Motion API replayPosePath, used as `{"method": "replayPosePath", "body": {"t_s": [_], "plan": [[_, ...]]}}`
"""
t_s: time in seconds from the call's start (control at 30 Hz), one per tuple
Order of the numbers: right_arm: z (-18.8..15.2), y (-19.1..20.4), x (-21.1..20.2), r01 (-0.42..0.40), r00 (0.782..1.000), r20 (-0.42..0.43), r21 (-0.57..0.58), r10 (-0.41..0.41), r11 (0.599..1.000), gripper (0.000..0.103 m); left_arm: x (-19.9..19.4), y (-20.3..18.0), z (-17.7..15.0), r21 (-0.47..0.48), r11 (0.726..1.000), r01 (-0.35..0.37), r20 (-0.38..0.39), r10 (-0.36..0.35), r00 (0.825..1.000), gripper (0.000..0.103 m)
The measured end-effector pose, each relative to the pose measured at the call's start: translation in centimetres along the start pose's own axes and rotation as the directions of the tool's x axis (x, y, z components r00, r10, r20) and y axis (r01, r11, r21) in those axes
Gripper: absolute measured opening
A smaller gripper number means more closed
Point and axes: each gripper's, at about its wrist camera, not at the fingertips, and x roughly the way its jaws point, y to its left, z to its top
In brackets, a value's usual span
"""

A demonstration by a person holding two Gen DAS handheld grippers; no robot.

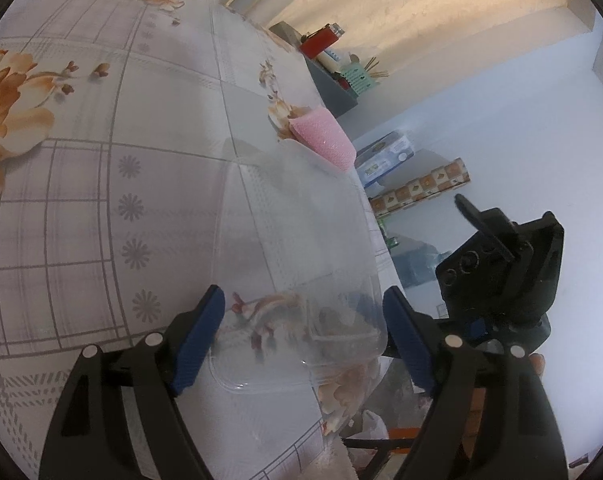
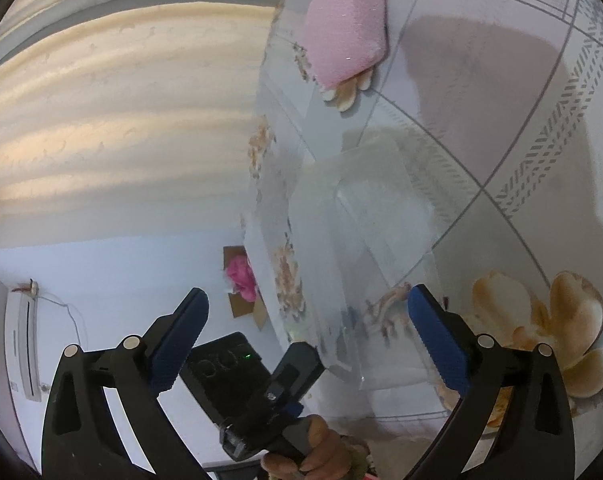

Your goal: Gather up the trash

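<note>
A clear plastic container (image 1: 297, 240) lies at the edge of the table with the floral cloth (image 1: 101, 160). A pink sponge (image 1: 325, 136) lies just beyond it. My left gripper (image 1: 303, 340) is open, its blue pads either side of the container's near end, not closed on it. In the right wrist view the same container (image 2: 365, 240) stretches ahead and the pink sponge (image 2: 345, 28) lies at the top. My right gripper (image 2: 307, 340) is open and empty; the left gripper's black body (image 2: 261, 392) sits between its fingers.
The table edge (image 2: 269, 208) runs down the middle of the right wrist view, with floor beyond. A cardboard box with a pink cloth (image 2: 241, 280) sits on the floor. Boxes and a shelf with small items (image 1: 341, 64) stand past the table.
</note>
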Motion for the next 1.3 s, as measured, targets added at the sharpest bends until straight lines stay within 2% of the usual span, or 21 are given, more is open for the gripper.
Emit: {"method": "replayPosePath", "body": {"t_s": [0.37,0.77,1.03,1.2,1.3], "plan": [[-1.0,2.4,1.2,0.003,1.0,0.016,-0.05,-0.002,0.999,0.096,-1.2,0.7,-0.5,0.004,0.999,0.036,0.03,-0.036,0.999,0.078],[-3.0,6.2,2.6,0.038,0.999,0.042,-0.134,-0.033,0.99,0.096,-3.5,2.3,-1.4,-0.055,0.987,0.151,0.08,-0.146,0.986,0.078],[-5.4,9.8,5.8,0.045,0.999,0.015,-0.228,-0.042,0.973,0.096,-6.0,4.0,-2.3,-0.103,0.966,0.238,0.126,-0.224,0.966,0.079],[-7.1,11.6,8.2,0.002,0.999,-0.048,-0.266,-0.015,0.964,0.096,-6.9,4.1,-3.3,-0.081,0.96,0.269,0.103,-0.261,0.96,0.08],[-8.0,12.5,9.7,-0.006,0.996,-0.083,-0.281,-0.019,0.96,0.096,-7.6,4.4,-4.2,-0.079,0.948,0.309,0.095,-0.301,0.949,0.08]]}}
